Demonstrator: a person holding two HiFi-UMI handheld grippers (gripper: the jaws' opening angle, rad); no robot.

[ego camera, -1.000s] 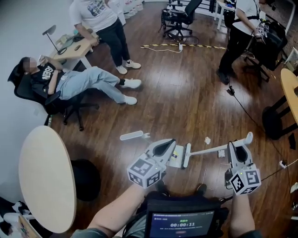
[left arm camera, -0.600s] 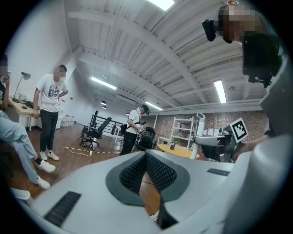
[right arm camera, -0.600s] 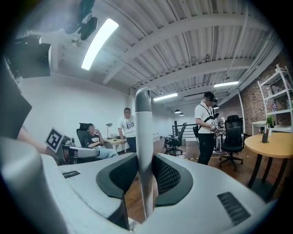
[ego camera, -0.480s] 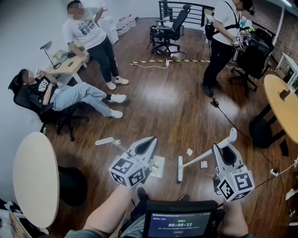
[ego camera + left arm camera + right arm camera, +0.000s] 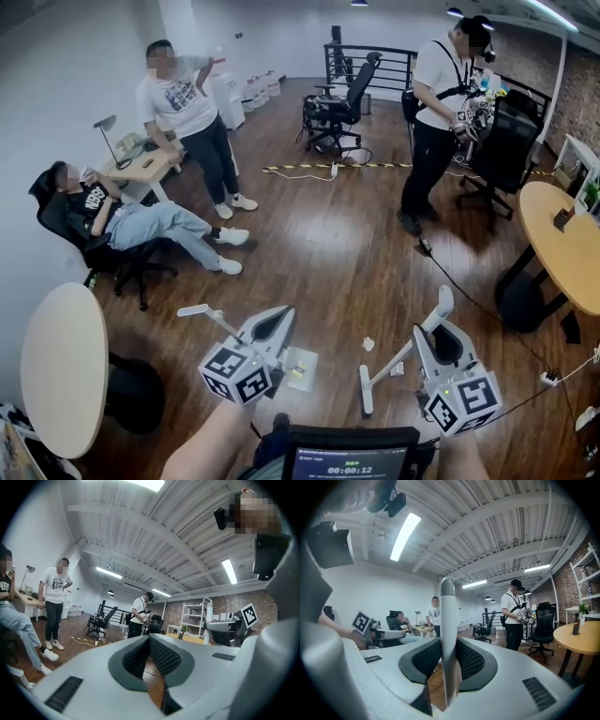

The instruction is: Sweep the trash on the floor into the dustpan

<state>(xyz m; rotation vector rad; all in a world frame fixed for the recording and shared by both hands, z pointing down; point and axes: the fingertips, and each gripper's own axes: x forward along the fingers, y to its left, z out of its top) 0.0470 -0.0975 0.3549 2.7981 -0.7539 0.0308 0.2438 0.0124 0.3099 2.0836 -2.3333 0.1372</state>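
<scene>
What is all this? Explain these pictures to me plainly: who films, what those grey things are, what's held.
There is no robot. A person carries a hand-held gripper in each hand. One picture comes from a camera on the person's head, looking down. The other two look along each gripper's jaws. The right hand-held gripper is clamped on a white broom. The left hand-held gripper has its jaws together, with nothing showing between them. On the wood floor are a dustpan and a paper scrap.
</scene>
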